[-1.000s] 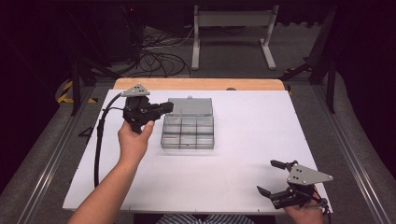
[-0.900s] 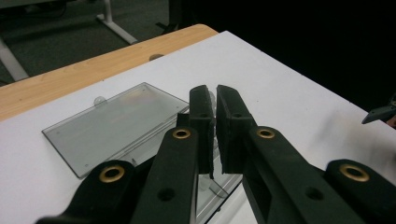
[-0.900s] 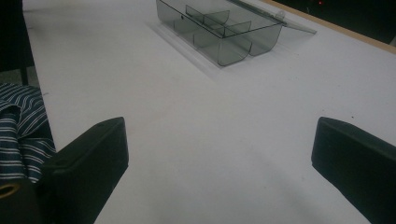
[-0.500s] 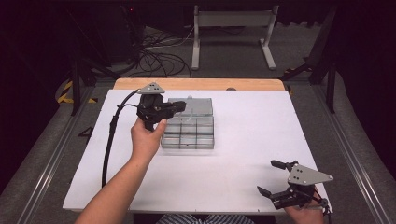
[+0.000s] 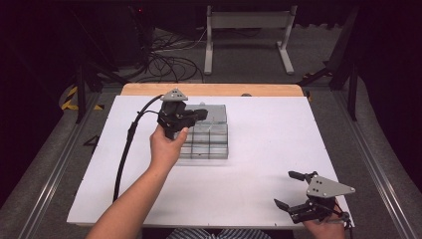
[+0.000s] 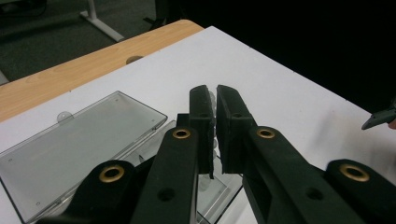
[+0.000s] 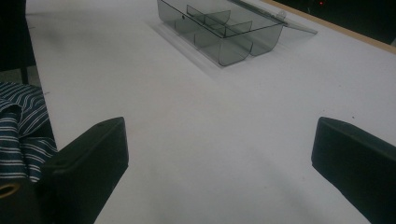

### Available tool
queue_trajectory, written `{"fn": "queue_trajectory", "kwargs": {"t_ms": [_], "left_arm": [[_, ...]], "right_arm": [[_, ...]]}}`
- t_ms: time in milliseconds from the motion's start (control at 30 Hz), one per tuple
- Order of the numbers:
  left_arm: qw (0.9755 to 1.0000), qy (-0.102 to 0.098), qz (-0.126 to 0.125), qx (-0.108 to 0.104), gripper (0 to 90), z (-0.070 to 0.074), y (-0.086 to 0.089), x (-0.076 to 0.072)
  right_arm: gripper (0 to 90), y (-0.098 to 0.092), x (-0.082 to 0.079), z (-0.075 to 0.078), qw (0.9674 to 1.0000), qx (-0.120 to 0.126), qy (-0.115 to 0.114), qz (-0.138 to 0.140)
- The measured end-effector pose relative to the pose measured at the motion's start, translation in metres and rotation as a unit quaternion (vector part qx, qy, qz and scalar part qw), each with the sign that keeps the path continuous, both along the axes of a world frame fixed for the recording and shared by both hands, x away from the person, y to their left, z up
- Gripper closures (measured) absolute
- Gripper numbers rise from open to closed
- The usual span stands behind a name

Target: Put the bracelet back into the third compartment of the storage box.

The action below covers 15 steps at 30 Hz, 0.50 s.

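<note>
- The left tongs (image 5: 199, 115) hang over the clear compartment box (image 5: 209, 142), and their jaws are almost together; something small and pale sits in the gap, but I cannot tell what.
- The box stands on the white counter (image 5: 268, 149) with its lid (image 6: 70, 149) open flat.
- The right tongs (image 5: 288, 191) are wide apart at the near right corner, well apart from the box.

- A white rectangular bench (image 5: 278, 149) with a strip of light wood (image 5: 214, 89) along its far edge.
- A clear grey plastic compartment box (image 5: 209, 142), lid (image 6: 79, 144) laid open flat toward the far edge, lies left of centre.
</note>
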State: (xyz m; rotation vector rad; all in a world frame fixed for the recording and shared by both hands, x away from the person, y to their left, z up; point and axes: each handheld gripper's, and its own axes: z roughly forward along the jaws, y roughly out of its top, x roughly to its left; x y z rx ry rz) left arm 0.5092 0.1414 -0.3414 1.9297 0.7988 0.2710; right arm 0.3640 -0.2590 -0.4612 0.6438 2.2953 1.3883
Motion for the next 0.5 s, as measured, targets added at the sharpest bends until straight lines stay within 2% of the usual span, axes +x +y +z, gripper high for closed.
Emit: {"fn": "queue_trajectory", "kwargs": {"t_ms": [67, 167, 200, 233, 300, 333, 367, 400, 433, 467, 500], "left_arm": [[1.0, -0.004, -0.001, 0.003, 85.2, -0.0005, -0.0013, 0.0018], [0.9997, 0.015, -0.002, -0.019, 85.2, -0.0021, -0.0031, 0.0036], [0.9999, 0.009, -0.004, -0.013, 85.2, -0.0022, -0.0027, 0.0052], [0.9997, 0.016, -0.001, -0.019, 85.2, -0.0029, -0.0044, 0.0049], [0.9997, 0.016, -0.002, -0.017, 85.2, -0.0042, -0.0064, 0.0057], [0.9999, 0.011, -0.003, -0.012, 85.2, -0.005, -0.0065, 0.0069], [0.9997, 0.017, -0.004, -0.016, 85.2, -0.006, -0.0076, 0.0069], [0.9998, 0.014, -0.001, -0.015, 85.2, -0.007, -0.0083, 0.0074], [0.9999, 0.007, -0.001, -0.008, 85.2, -0.008, -0.0081, 0.0089], [0.9998, 0.015, 0.0, -0.012, 85.2, -0.0093, -0.0097, 0.0086], [0.9999, 0.011, -0.001, -0.009, 85.2, -0.0104, -0.0102, 0.0099]], "right_arm": [[4.6, -0.0001, -0.0001, 0.0001, 1.0, 0.0, 0.0, 0.001], [4.6, -0.0002, -0.0002, -0.0001, 1.0, 0.001, 0.0, 0.001], [4.6, -0.0002, -0.0002, -0.0001, 1.0, 0.002, 0.001, 0.001], [4.6, -0.0002, -0.0003, -0.0001, 1.0, 0.002, 0.001, 0.001], [4.6, -0.0001, -0.0004, 0.0, 1.0, 0.001, 0.001, 0.001], [4.6, 0.0, -0.0005, 0.0001, 1.0, 0.001, 0.001, 0.001], [4.6, 0.0, -0.0005, 0.0001, 1.0, 0.001, 0.001, 0.001], [4.6, 0.0, -0.0005, 0.0, 1.0, 0.001, 0.001, 0.001], [4.6, -0.0001, -0.0004, 0.0, 1.0, 0.001, 0.001, 0.001], [4.6, -0.0001, -0.0004, -0.0001, 1.0, 0.002, 0.001, 0.002], [4.6, -0.0001, -0.0003, -0.0001, 1.0, 0.002, 0.001, 0.002]]}}
